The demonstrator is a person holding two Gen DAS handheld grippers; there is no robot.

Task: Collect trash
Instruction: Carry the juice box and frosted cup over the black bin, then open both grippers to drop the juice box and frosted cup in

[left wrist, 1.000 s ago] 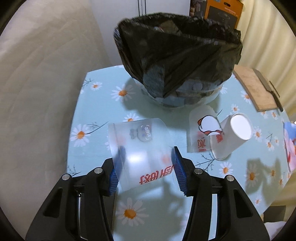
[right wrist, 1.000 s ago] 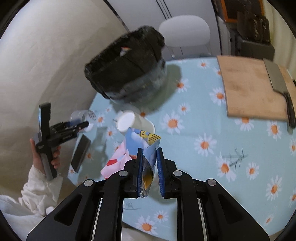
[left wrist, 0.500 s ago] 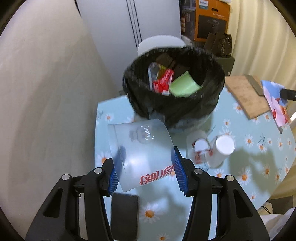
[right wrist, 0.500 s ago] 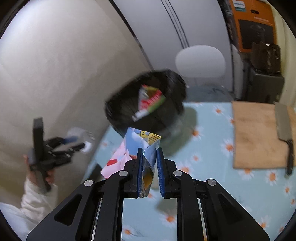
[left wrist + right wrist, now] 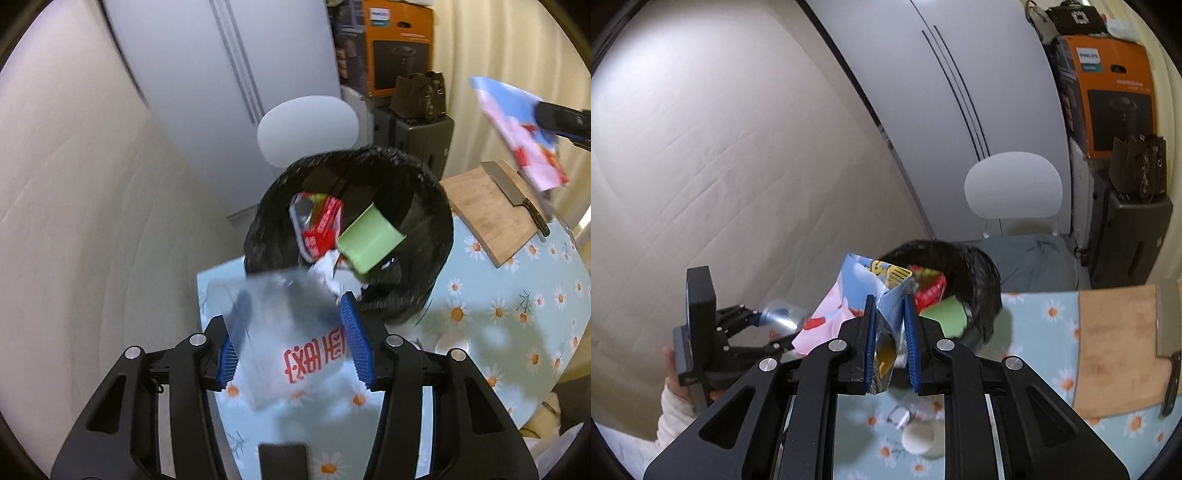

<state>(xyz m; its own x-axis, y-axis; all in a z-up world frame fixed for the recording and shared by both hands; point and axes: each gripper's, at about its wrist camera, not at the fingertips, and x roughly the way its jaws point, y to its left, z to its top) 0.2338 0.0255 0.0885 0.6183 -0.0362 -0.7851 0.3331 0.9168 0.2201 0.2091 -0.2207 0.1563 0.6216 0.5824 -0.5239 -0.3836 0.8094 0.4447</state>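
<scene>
My left gripper (image 5: 293,341) is shut on a clear plastic cup (image 5: 288,332) with red lettering, held in the air just short of the near rim of the black-bagged trash bin (image 5: 436,243). The bin holds a red wrapper (image 5: 321,225), a green cup (image 5: 369,240) and white paper. My right gripper (image 5: 889,349) is shut on a blue and pink snack wrapper (image 5: 868,291), raised above the table with the bin (image 5: 979,273) just beyond it. That wrapper also shows high at the right in the left wrist view (image 5: 517,129). The left gripper and the cup show in the right wrist view (image 5: 779,317).
The daisy-print table (image 5: 517,314) carries a wooden cutting board (image 5: 487,210) with a cleaver (image 5: 513,192), a white paper cup (image 5: 919,439) lying near the front and a black phone (image 5: 282,461). A white chair (image 5: 1012,188) stands behind the bin.
Both grippers have risen and moved toward the bin with their loads. The bin's open top and its contents now show below the left gripper.
</scene>
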